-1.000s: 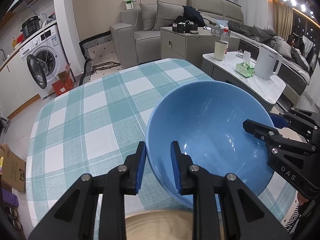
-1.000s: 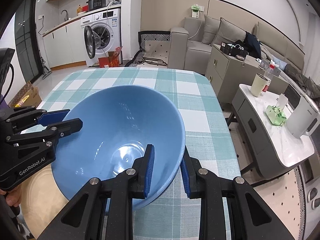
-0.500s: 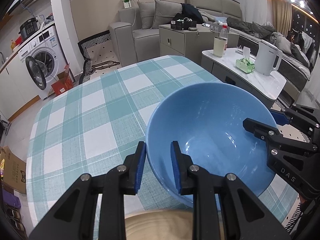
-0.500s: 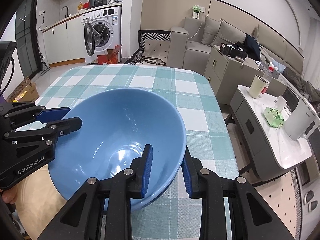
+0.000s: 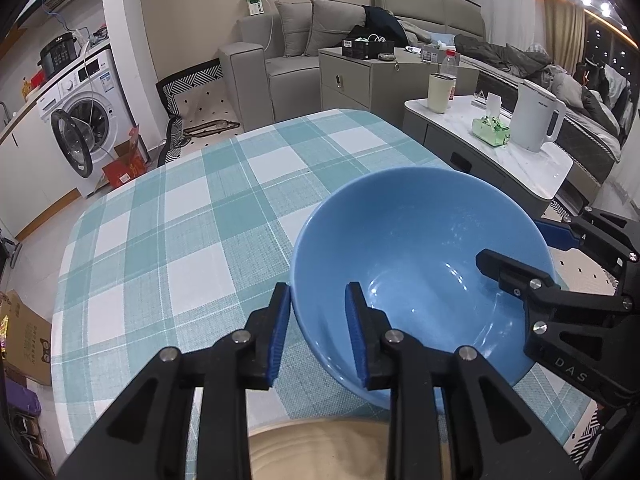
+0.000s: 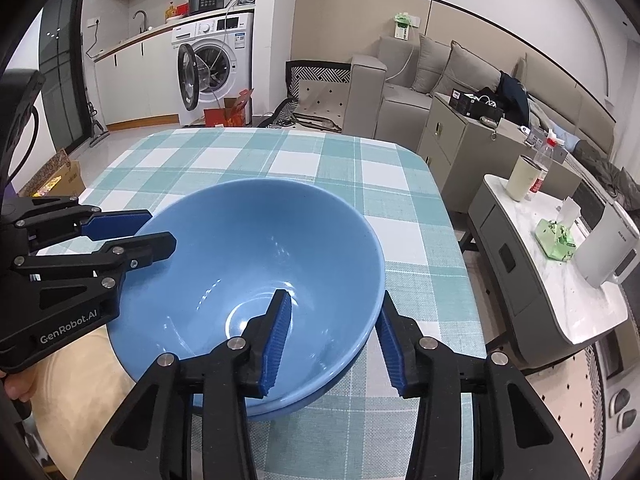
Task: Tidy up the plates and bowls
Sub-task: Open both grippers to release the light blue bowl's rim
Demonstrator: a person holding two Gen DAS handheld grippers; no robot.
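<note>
Blue bowl (image 5: pixel 420 248) sits nested in a second blue bowl (image 6: pixel 280 410), whose rim shows just beneath it in the right wrist view, on a table (image 5: pixel 168 232) covered in a teal and white check cloth, with two pairs of black tongs straddling its rim from opposite sides. The left tongs (image 5: pixel 318 332) have just been easing apart: the outer blue pad (image 5: pixel 280 336) still lies against the outside of the bowl's wall, while the inner pad stands off from the inside face, so the wall is between the jaws but not pinched. The right tongs (image 6: pixel 332 340) have just been opening wider, one pad inside the bowl and one outside, both clear of the wall. A tan plate (image 5: pixel 320 452) lies on the cloth at the near edge, close beside the bowls.
</note>
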